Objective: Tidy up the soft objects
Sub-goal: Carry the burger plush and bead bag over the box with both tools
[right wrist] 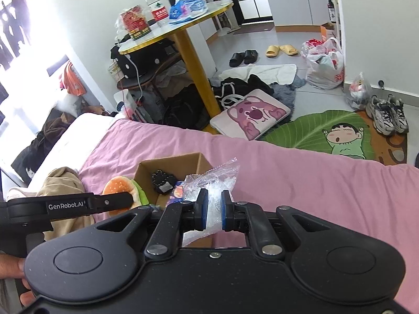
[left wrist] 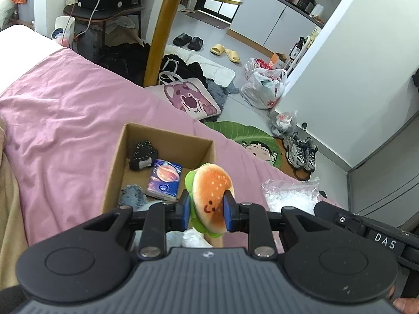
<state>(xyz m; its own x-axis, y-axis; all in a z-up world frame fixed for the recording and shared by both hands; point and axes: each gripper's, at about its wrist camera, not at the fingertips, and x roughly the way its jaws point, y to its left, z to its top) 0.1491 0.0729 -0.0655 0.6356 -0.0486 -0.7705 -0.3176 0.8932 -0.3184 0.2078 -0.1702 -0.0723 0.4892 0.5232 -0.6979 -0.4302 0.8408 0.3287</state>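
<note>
With the left tool (left wrist: 205, 210) clamped on the burger plush (left wrist: 212, 196) just beside the cardboard box (left wrist: 115, 172) on the bed (left wrist: 65, 110) and the right tool (right wrist: 212, 209) pinching a crinkly plastic bag (right wrist: 209, 183), either soft item could slip free short of the box.

Both grippers are matte black: the left gripper (left wrist: 206, 210) and right gripper (right wrist: 212, 210) each have two round-ended lobes with a shallow disc recess, linked bars on silver rivets, and blue pads (left wrist: 185, 210) on the fingers. The left body is ribbed grey at the near edge (a small screw sits centred there). White lettering reads "DAS" and "GenRobot.AI".
</note>
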